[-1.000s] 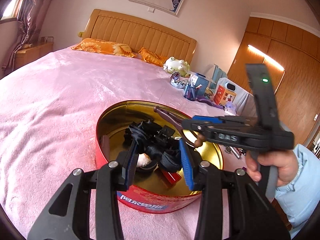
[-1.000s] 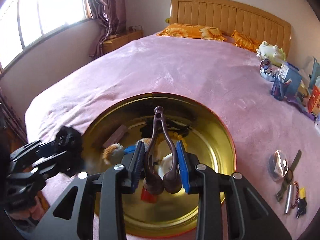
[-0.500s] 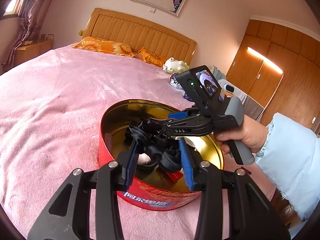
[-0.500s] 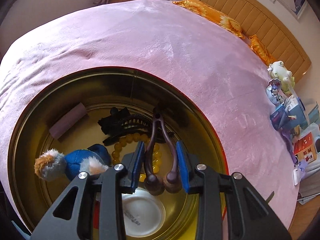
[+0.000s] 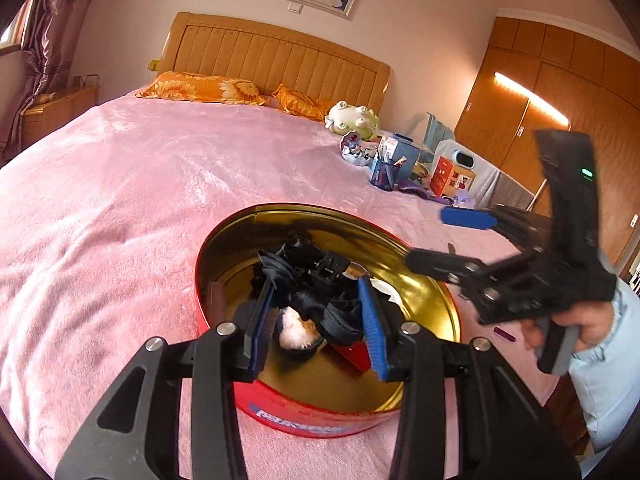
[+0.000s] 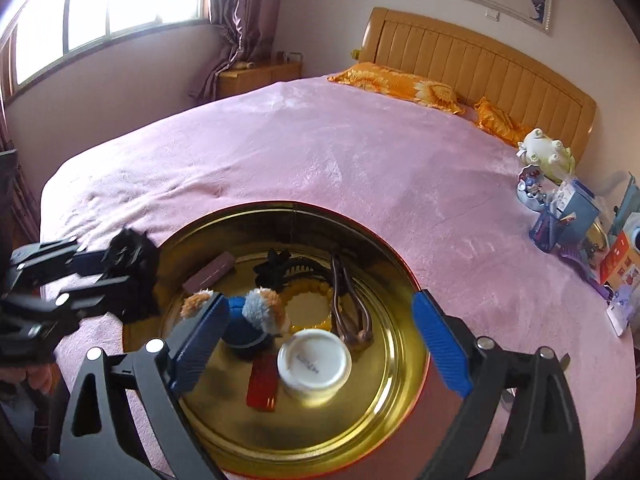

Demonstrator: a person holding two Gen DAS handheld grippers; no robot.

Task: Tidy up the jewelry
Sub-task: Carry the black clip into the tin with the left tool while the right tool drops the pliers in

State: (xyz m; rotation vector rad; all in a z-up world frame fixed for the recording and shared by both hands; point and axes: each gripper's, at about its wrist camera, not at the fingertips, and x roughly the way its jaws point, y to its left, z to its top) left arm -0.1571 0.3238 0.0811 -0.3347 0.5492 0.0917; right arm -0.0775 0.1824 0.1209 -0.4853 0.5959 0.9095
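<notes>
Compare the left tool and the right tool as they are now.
The left tool is shut on a black hair accessory; the right tool is open and holds nothing. In the right wrist view, the left tool sits at the left rim of the tin, while the right tool hangs over its middle, above the brown clip lying inside. Both have blue-padded fingers and point toward the tin.

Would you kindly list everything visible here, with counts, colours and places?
Tin: 1, red with gold inside, on bedspread.
Hair clip: 1, brown, in tin.
Claw clip: 1, black, in tin.
Bracelet: 1, yellow beads, in tin.
Plush toy: 1, blue-orange, in tin.
Jar: 1, white, in tin.
Bedspread: 1, pink, covering bed.
Pillows: 2, orange, at headboard.
Scrunchie: 1, black, held near tin's rim.
Left tool: 1, black-blue, gripping scrunchie.
Right tool: 1, black-blue, open above tin.
</notes>
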